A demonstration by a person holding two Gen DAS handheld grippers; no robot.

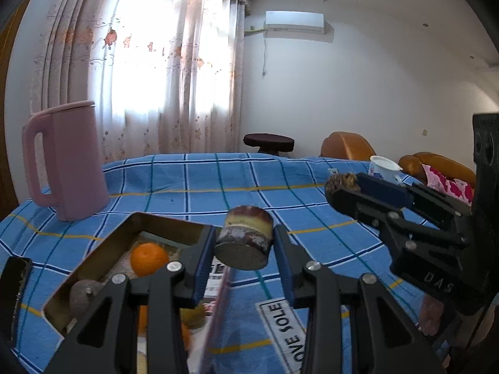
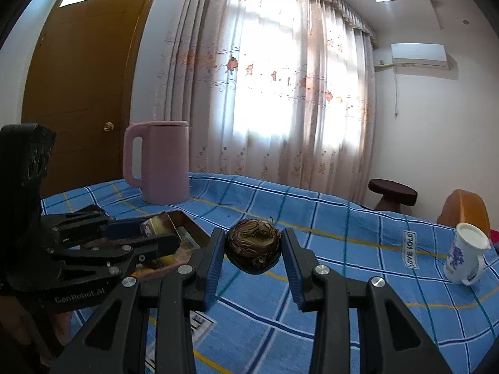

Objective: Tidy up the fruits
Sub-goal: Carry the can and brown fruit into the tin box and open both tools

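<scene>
Tray (image 1: 156,221) on the left already holds an orange (image 1: 149,258) and more; left gripper (image 1: 244,243) clamps a cut chunk (image 1: 246,238) beside it, right gripper (image 2: 253,247) pinches a brown fruit (image 2: 253,244) aloft, both undelivered.

Orange (image 1: 148,258) in tray (image 1: 93,261)
</scene>
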